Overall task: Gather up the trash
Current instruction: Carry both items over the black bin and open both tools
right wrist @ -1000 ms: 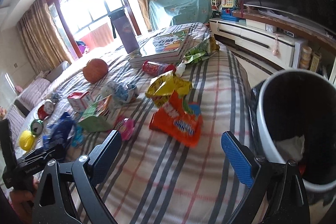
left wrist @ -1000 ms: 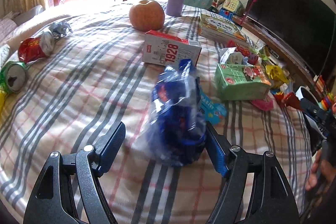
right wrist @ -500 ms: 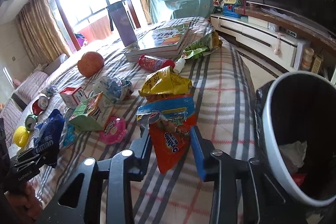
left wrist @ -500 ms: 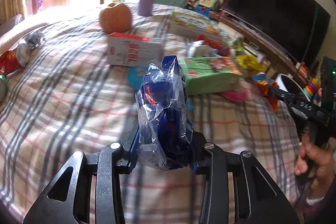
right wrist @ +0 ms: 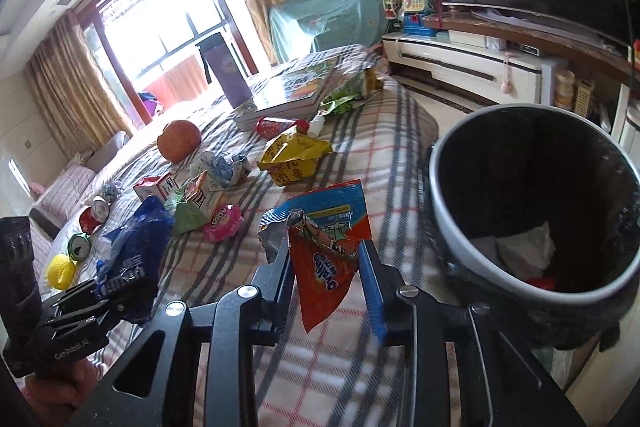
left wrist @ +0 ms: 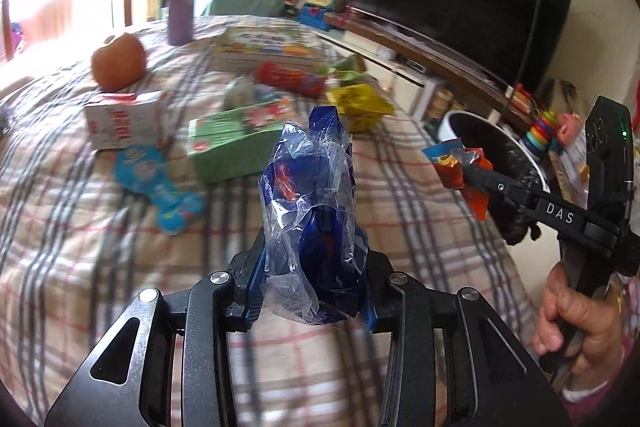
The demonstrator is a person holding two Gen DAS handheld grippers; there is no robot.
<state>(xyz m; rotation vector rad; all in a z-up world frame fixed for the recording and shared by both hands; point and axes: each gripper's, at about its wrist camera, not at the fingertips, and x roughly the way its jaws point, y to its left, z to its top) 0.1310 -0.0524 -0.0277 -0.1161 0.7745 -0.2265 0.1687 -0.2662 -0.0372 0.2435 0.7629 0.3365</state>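
A crumpled blue plastic wrapper (left wrist: 316, 223) stands upright, pinched between the fingers of the left claw (left wrist: 314, 301), lifted above the plaid blanket (left wrist: 72, 243). The right claw (right wrist: 332, 283) grips an orange snack bag (right wrist: 326, 259) with a torn blue top, hanging point-down just beside the rim of the trash bin (right wrist: 452, 239), which holds white paper and something red. Further back on the blanket lie a yellow snack bag (right wrist: 294, 157), a green carton (left wrist: 232, 147), a pink packet (right wrist: 222, 223), a red-and-white box (left wrist: 120, 119), an apple (right wrist: 178, 141), books (right wrist: 292, 93) and a purple tumbler (left wrist: 180, 3).
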